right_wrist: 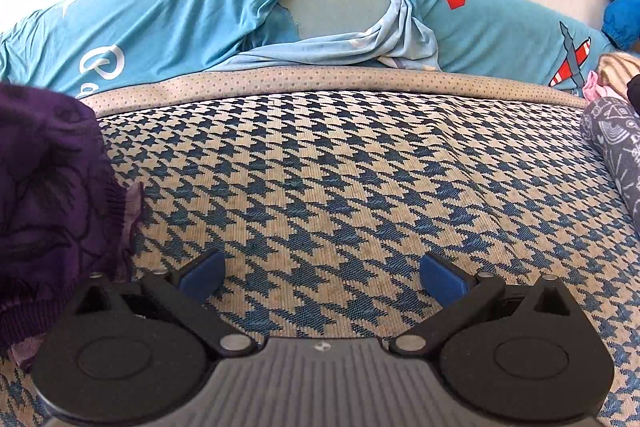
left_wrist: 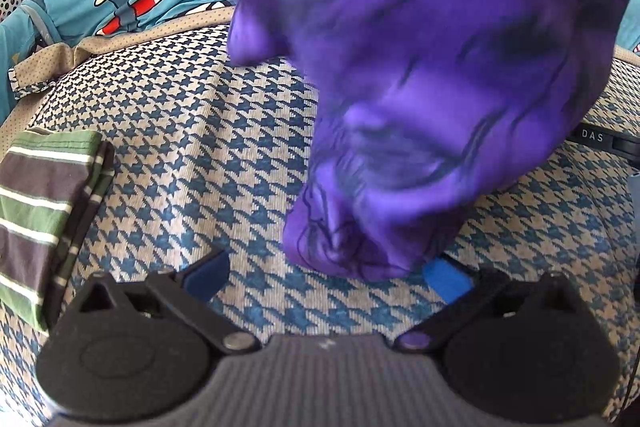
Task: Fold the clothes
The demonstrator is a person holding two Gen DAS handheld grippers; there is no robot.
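So far only one piece looks finished: a green and grey striped garment (left_wrist: 44,211) lies folded flat on the houndstooth cushion (left_wrist: 192,147), off at its left side. The purple garment (left_wrist: 420,67) is the one in hand now, and it is nowhere near folded. It hangs bunched and blurred above the cushion, its low end just by the left gripper (left_wrist: 326,277), whose blue pads stand wide apart; the cloth brushes the right-hand pad (left_wrist: 446,277) but is not pinched between the two. What holds it up I cannot see.

From the other side, the right gripper (right_wrist: 322,277) is spread open over bare cushion with nothing between its pads, and the purple cloth sits crumpled at the cushion's left edge. A grey patterned garment (right_wrist: 612,151) waits at the cushion's right edge, with a pink scrap (right_wrist: 596,89) behind it. A teal aeroplane-print sheet (right_wrist: 168,27) runs along the cushion's far side.

My guess is most of the job remains: spread the purple piece flat, fold it, then take the rest.
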